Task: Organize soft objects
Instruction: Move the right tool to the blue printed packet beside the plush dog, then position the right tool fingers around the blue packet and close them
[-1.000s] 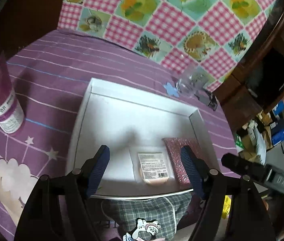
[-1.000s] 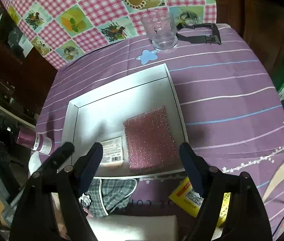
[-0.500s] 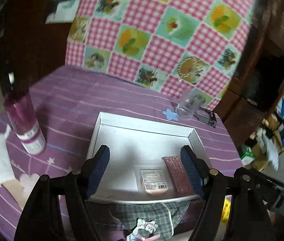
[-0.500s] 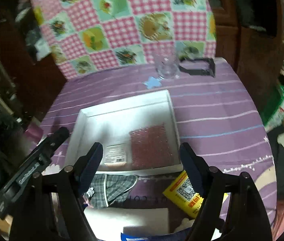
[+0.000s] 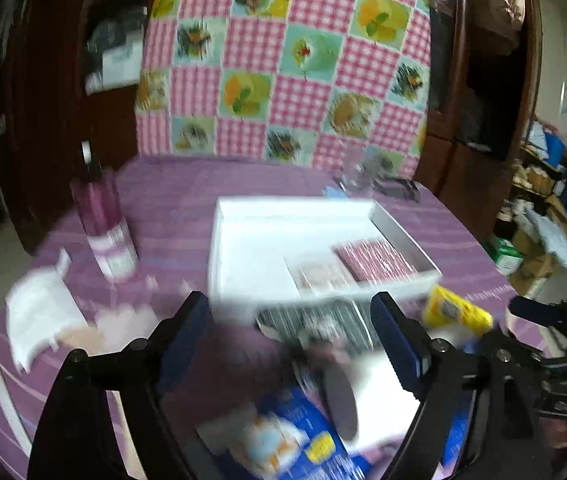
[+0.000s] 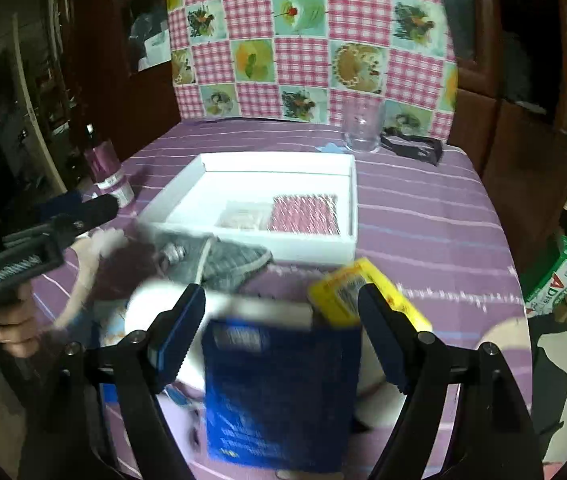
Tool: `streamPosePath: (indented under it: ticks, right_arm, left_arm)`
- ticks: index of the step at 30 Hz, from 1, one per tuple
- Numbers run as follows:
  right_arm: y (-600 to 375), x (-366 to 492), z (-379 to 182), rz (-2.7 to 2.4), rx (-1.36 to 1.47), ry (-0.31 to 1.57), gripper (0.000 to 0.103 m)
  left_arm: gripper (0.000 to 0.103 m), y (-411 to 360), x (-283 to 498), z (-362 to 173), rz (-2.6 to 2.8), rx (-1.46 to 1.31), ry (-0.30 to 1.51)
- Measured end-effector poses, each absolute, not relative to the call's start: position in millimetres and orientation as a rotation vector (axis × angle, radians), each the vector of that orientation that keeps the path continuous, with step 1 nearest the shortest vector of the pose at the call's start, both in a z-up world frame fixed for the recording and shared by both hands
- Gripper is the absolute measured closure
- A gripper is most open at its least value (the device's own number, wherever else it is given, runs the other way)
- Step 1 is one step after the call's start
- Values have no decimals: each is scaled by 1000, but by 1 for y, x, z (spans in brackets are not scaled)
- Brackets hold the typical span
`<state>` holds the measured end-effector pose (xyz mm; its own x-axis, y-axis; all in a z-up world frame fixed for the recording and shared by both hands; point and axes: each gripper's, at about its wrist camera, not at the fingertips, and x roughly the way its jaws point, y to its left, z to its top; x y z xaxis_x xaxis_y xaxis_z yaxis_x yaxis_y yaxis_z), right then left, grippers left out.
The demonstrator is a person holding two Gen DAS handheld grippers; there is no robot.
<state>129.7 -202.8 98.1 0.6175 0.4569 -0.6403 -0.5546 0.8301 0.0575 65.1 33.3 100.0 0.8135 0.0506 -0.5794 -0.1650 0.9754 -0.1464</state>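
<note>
Both views blurred by motion; fine detail is unreliable.

Step in hand (judgement): between placements, picking the next soft item. Two flat items already lie in the white tray [image 6: 347, 184]: a pink sparkly pad [image 6: 305, 214] at its right side and a small pale packet [image 6: 243, 218] just beside it on the left. The rest of the tray floor is bare.

Left hand-held gripper [image 5: 291, 344]: fingers apart, nothing between them. It hangs over the near part of the tabletop [image 6: 423, 208], short of the tray's near wall. The grey plaid cloth [image 5: 323, 320] lies ahead of the gap between its fingers, touching the tray's near wall.

Right hand-held gripper [image 6: 281, 332]: fingers apart, holding nothing. A blue packet [image 6: 283, 392] lies below and between its fingers, on something white whose nature I cannot tell. A yellow packet [image 6: 363, 296] lies just beside the right finger, near the tray's front right corner.

Other: clear glass [image 6: 363, 130] and purple bottle [image 5: 105, 236] stand apart from the tray, not part of the sorting.

Next move (judgement): lower one gripper onto a nearby soft item, the plaid cloth for the left or the blue packet for the right, close on it, then carry it to the tray's bare left half. The cloth is limp, so a pinch at a fold should hold better than one on a flat edge.
</note>
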Motion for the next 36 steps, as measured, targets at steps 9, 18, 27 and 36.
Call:
streamPosePath:
  ticks: [9, 18, 27, 36]
  right_arm:
    - [-221, 111, 60, 478, -157, 732, 24]
    - [-216, 109, 49, 518, -142, 739, 18]
    - [-217, 107, 51, 496, -138, 746, 18]
    - [-223, 110, 55, 442, -108, 732, 18]
  left_arm:
    - [19, 33, 52, 47, 256, -298, 756]
    - [19, 8, 36, 64, 264, -178, 731]
    - [19, -17, 33, 69, 159, -135, 825]
    - [18, -34, 28, 71, 139, -53, 824]
